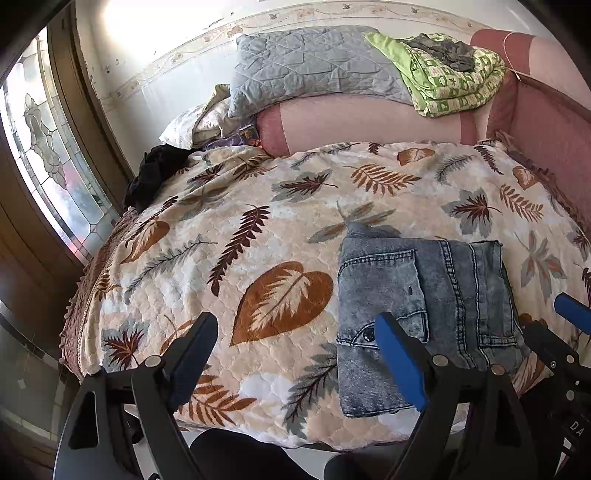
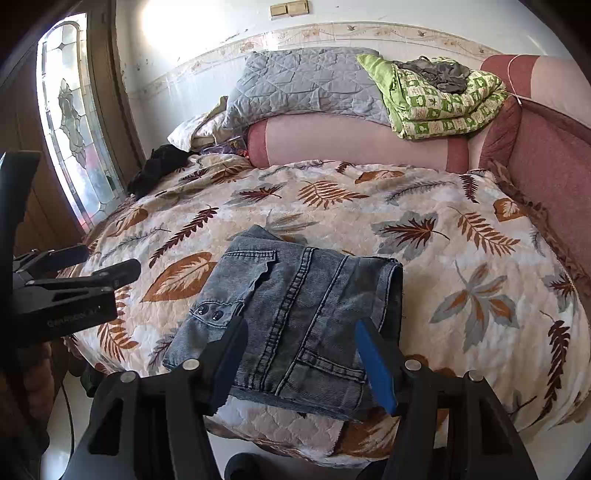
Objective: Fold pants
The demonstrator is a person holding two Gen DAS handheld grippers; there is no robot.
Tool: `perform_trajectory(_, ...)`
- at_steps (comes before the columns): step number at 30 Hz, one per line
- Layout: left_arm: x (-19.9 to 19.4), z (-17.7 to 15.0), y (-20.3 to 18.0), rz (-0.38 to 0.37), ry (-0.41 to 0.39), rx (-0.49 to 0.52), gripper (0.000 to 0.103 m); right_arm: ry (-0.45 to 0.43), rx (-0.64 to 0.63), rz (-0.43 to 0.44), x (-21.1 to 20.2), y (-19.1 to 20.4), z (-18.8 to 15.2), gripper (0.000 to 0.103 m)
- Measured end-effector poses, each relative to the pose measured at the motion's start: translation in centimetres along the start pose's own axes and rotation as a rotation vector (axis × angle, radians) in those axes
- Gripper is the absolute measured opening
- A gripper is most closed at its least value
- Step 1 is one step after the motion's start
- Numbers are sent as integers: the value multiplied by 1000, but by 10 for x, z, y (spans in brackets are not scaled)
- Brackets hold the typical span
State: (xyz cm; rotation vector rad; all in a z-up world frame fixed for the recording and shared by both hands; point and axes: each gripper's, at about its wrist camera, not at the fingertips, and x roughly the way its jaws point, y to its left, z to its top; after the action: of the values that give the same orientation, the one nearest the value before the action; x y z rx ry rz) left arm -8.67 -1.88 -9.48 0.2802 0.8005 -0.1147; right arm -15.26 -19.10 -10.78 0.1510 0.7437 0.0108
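Light: bright daylight through window (image 1: 44,155), left
Glare: wall (image 2: 166,22) blown out
Shadows: soft on bed (image 1: 258,229)
Edges: fisheye bending, dark corners
Focus: sharp

Faded grey-blue denim pants (image 2: 295,314), folded compact, flat near bed edge

Folded denim pants (image 2: 295,317) lay at lower centre on the leaf-print bedspread (image 2: 424,236); the right gripper (image 2: 301,360) hovered open above their near edge, the left gripper (image 2: 107,266) at mid-left
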Motion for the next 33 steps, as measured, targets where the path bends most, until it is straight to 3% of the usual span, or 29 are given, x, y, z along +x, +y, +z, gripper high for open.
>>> perform_trajectory(33,2,-8,12,-7,11,-30,87,15,-20,-3,0,15,-1,64)
